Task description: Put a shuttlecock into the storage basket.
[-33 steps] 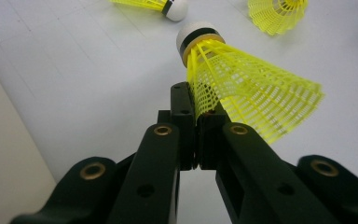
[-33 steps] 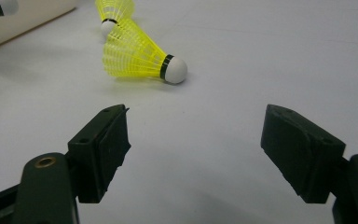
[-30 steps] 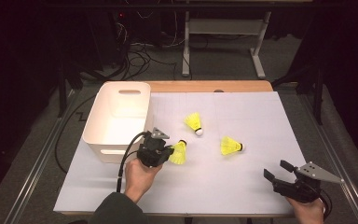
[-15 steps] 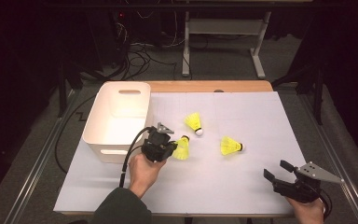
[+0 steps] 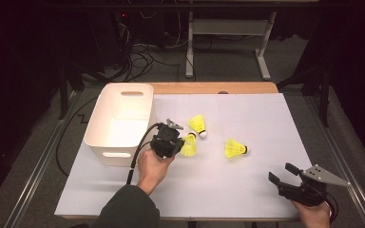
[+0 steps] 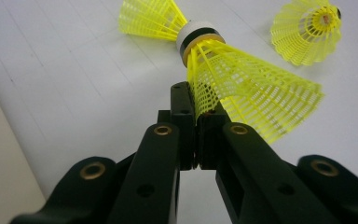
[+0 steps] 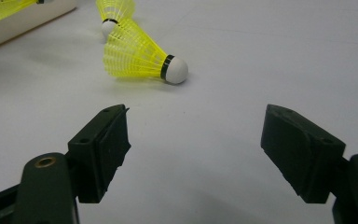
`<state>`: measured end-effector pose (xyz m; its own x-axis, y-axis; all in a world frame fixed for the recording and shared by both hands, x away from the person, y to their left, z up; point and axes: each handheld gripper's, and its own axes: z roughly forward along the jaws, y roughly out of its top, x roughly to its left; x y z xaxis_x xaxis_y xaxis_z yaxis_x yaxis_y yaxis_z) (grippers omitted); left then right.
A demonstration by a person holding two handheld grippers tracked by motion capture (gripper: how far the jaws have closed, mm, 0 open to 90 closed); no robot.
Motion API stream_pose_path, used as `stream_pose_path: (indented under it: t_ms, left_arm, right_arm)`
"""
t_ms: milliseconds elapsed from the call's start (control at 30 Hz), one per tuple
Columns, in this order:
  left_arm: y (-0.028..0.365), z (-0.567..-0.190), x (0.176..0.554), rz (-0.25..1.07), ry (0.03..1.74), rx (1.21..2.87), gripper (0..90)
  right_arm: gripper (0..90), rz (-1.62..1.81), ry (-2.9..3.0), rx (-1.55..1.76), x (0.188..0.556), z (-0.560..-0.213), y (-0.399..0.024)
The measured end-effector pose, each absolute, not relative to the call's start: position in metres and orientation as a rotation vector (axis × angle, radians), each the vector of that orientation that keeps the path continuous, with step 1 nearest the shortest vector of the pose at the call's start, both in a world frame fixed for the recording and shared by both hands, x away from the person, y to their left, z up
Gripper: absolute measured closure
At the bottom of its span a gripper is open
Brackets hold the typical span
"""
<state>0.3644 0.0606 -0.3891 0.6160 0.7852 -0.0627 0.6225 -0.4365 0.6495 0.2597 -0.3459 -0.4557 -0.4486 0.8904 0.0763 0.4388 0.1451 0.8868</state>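
Left hand-held gripper [image 6: 196,135] pinches an unmarked yellow shuttlecock [image 6: 247,84].

The left gripper [image 5: 175,138] sits in the person's left hand [image 5: 153,164], forearm reaching up from the bottom edge in a dark sleeve; its jaws are pressed together. The right gripper [image 5: 280,175] lies low at the lower right in the right hand [image 5: 313,213], its jaws spread wide apart, pointing left.
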Motion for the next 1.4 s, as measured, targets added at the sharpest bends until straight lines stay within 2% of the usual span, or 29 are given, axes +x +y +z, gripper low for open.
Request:
stream_pose_path:
  t_ms: [767, 1400]
  left_arm:
    - [0.034, -0.368, 0.395, 0.401, 1.135, 2.281, 88.2]
    - [0.036, -0.342, 0.413, 0.413, 1.159, 2.294, 88.2]
  right_arm:
    - [24.0, 1.261, 1.959, 1.262, 0.26, -0.456, -0.346]
    - [23.8, 1.262, 1.962, 1.263, 0.261, -0.456, -0.346]
